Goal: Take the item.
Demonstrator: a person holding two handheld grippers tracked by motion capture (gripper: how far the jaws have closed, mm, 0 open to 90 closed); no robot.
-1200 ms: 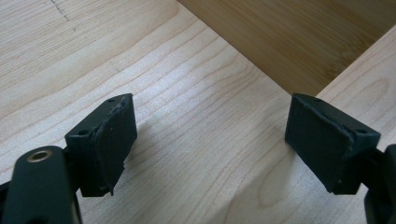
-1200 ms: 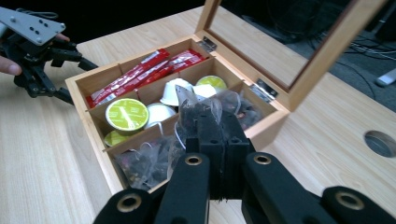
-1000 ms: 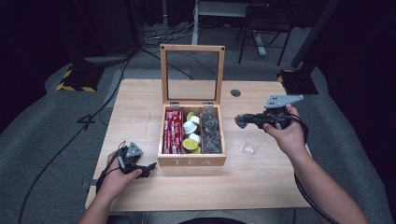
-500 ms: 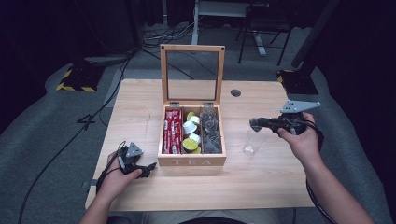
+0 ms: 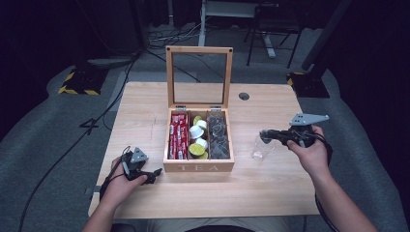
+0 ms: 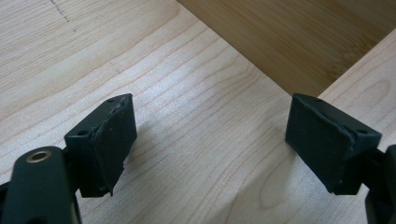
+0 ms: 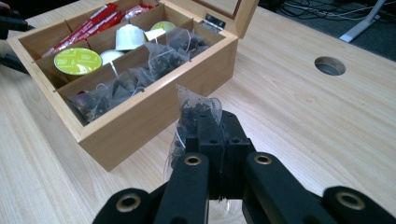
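The right hand-held gripper [image 7: 215, 122] hid the lower half of the tea bag [image 7: 196, 109] behind its shut jaws, and the glass [image 7: 224, 212] under it was all but covered, just a sliver of rim at the bottom edge. From above, that glass [image 5: 261, 148] was too faint to read for contents. The left gripper view cut the box [image 6: 299, 42] down to one wooden wall, and both jaws ran off the bottom edge. The print on the red sachets [image 5: 178, 137] was too small to read.
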